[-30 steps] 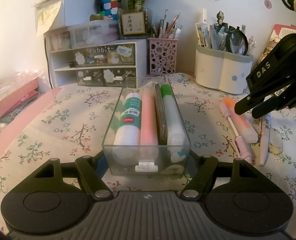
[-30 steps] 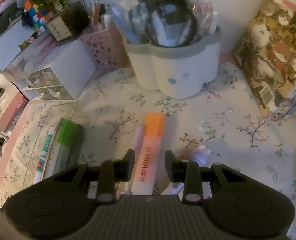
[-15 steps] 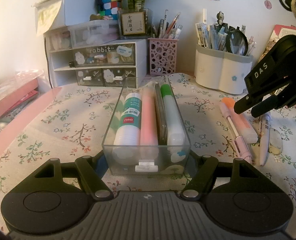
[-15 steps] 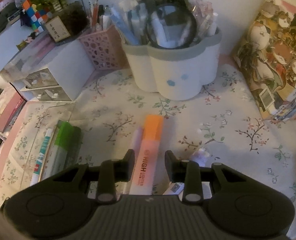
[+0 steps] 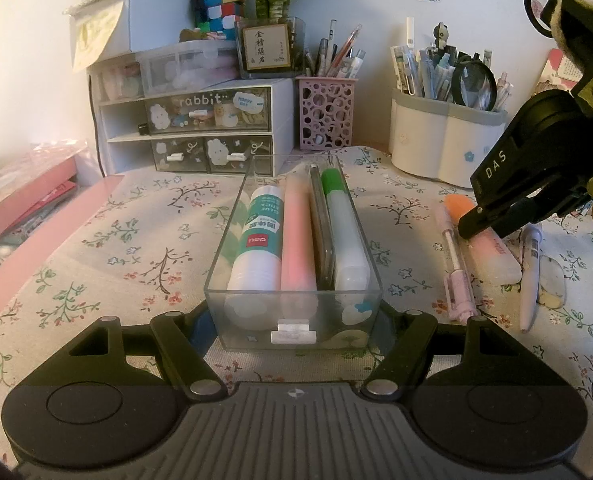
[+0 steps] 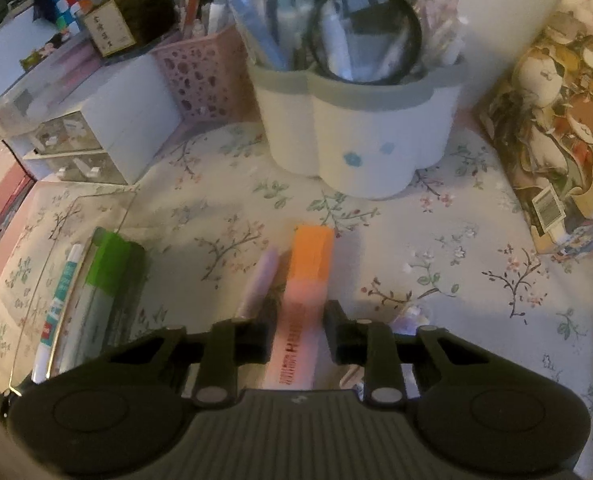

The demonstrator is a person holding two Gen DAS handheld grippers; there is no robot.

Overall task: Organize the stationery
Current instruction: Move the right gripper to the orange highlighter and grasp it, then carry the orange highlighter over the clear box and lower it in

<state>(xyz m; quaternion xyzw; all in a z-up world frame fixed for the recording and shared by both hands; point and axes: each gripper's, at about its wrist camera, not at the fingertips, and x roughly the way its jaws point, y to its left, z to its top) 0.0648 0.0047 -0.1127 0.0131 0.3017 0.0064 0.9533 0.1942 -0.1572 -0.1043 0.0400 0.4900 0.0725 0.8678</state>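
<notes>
The left gripper [image 5: 294,320] is sitting spread wide around the near end of the clear tray [image 5: 252,184], one finger on either side of it, though whether they are touching the walls cannot be told; straight ahead inside the tray are lying a glue stick [image 5: 258,240], a pink stick [image 5: 297,236] and a green-capped tube [image 5: 343,232], side by side. Off to its right, the right gripper [image 6: 299,340] is hovering low over the orange-capped highlighter [image 6: 306,280], its fingers [image 6: 338,340] set narrowly on both sides of the pink barrel; whether they are pressing on it cannot be told. Just left of that highlighter is lying a lilac pen [image 6: 258,280]; in the left wrist view a white pen [image 5: 530,272] is lying beside the highlighter on its other side. Ahead of the right gripper is standing the white pen holder [image 6: 360,128] on the floral tablecloth [image 6: 476,280].
</notes>
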